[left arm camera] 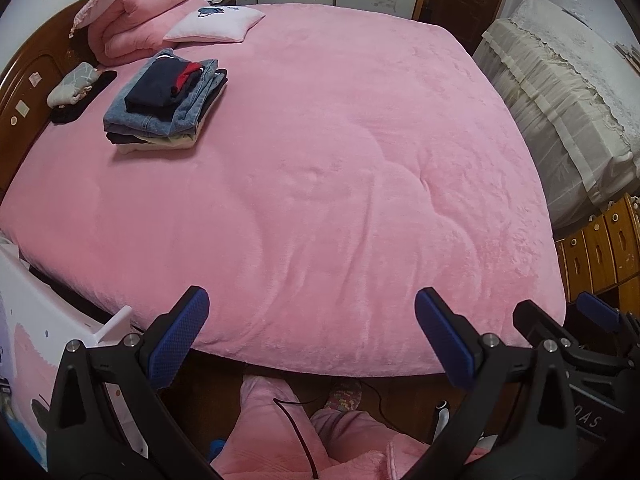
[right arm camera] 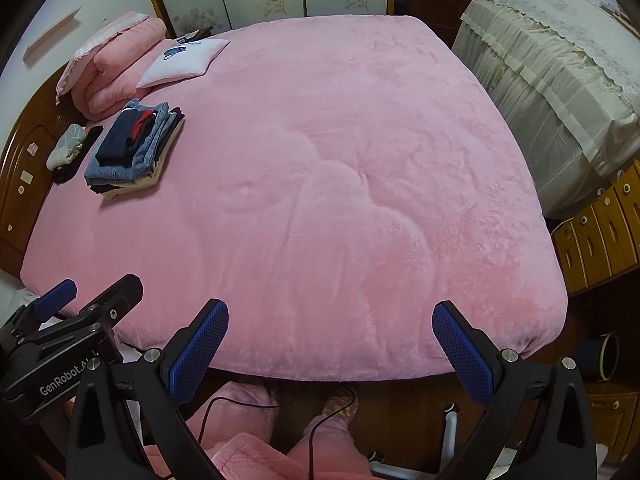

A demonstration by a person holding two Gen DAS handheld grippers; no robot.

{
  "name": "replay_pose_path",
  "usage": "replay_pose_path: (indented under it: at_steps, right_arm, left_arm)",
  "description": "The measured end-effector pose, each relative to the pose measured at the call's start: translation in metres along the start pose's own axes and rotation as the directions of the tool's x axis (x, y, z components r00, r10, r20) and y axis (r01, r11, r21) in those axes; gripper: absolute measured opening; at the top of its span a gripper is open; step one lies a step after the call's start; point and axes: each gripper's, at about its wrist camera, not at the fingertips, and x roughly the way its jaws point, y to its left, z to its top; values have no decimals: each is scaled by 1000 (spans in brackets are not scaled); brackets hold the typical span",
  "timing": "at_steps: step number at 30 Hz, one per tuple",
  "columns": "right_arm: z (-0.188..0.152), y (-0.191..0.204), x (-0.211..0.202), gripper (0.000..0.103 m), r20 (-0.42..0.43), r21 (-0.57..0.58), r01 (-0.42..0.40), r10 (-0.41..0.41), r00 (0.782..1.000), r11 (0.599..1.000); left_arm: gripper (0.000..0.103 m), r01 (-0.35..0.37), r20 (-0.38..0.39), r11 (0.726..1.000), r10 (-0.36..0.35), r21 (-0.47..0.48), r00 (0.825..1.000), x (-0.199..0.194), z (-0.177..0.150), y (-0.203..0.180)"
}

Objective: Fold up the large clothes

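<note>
A: Where are the clothes?

B: A folded stack of clothes (left arm camera: 164, 104) sits on the pink bed (left arm camera: 340, 180) near the wooden headboard (left arm camera: 24, 92) — a dark garment with a red patch on top, denim under it, paler layers at the bottom. Nothing is touching it; both tools are at the foot of the bed, well apart from the stack.

A: And the tools?

B: The left gripper (left arm camera: 312, 336) has its blue pads spread wide with nothing between them. The right gripper (right arm camera: 330, 344) is the same, spread and holding nothing.

A: What does one camera catch that the other misses?

B: The right view shows the left tool from the side, low at its left edge, with "GenRobot.AI" lettering on its body, and a dark round bucket (right arm camera: 604, 356) on the floor at the right. The left view shows the right tool at its right edge and a white panel (left arm camera: 44, 320) at its lower left. Both show the folded pink quilt (right arm camera: 120, 60), the white cushion (right arm camera: 182, 60) beside it, a small grey bundle (left arm camera: 72, 84) by the headboard, and the covered furniture (right arm camera: 552, 80) on the right.
</note>
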Motion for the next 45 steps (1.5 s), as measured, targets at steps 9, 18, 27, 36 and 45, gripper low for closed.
replay_pose_path:
  at_steps: [9,18,27,36,45]
  right_arm:
    - [4,0,3,103,-11,-3,-3,3,1000,1000]
    - [3,-1,6,103,-13,-4,-3,3,1000,1000]
    - [-1,0,8,103,-21,-1,-3,3,1000,1000]
    - [2,-12,17,103,-39,6,-5,5,999,1000]
    - [-1,-31,23,103,-43,4,-20,20,999,1000]
  left_arm:
    - [101,-2,0,1000,2,0,1000,-1,-1,0]
    - [100,3,-2,1000,-3,-4,1000,-1,-2,1]
    - [100,3,-1,1000,-3,-3,1000,0,-3,3]
    - [100,-6,-12,1000,6,-8,1000,0,-7,-8]
    - [100,-32,0,999,32,-17,999,-4,-11,-28]
